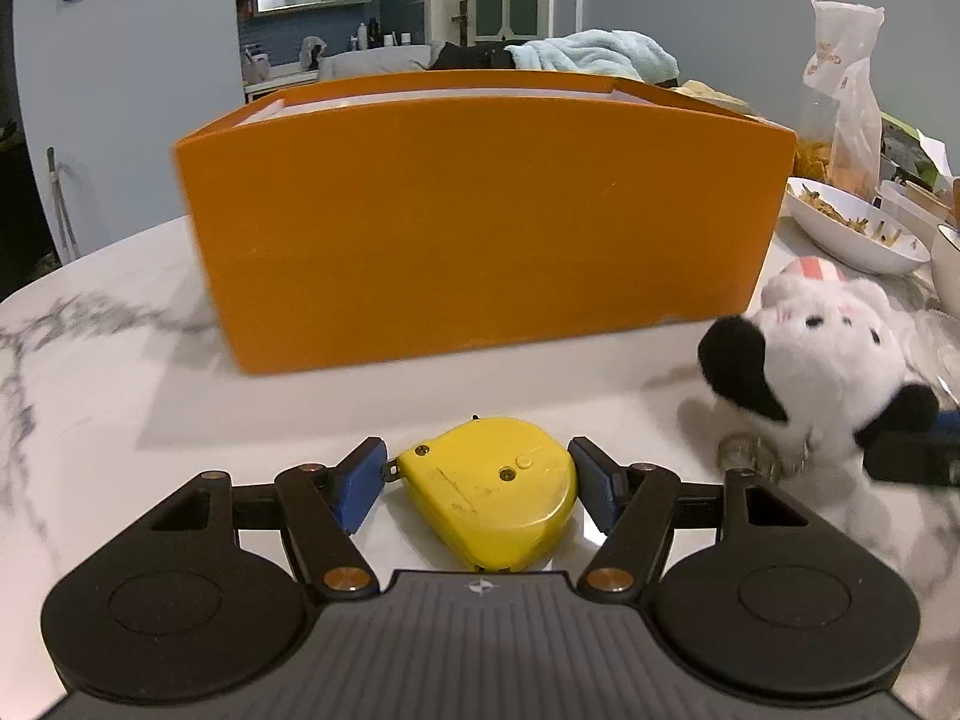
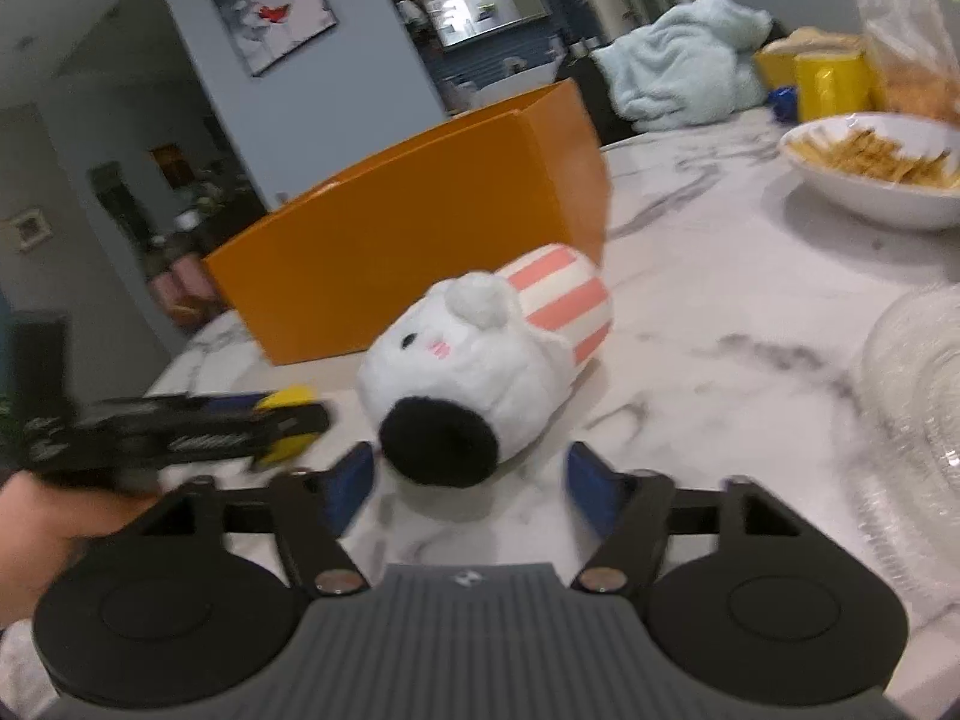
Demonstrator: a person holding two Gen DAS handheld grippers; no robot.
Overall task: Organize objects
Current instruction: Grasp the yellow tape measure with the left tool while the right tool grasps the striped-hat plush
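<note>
We hold the left hand-held gripper (image 1: pixel 477 483) spread around the yellow tape measure (image 1: pixel 489 492), just before the orange box (image 1: pixel 480 210), while the right hand-held gripper (image 2: pixel 471 483) gapes at the plush toy (image 2: pixel 480 360).

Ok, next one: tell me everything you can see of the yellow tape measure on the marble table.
The yellow plastic tape measure is a rounded, teardrop-shaped case, scuffed on top, with two brass-coloured screws, a small round button and a metal tab at its left tip. It lies flat on the white marble table, in front of the orange cardboard box. The left gripper brackets it, jaws open, blue pads close to its sides; contact is unclear. In the right wrist view it is blurred and mostly hidden behind that gripper.
</note>
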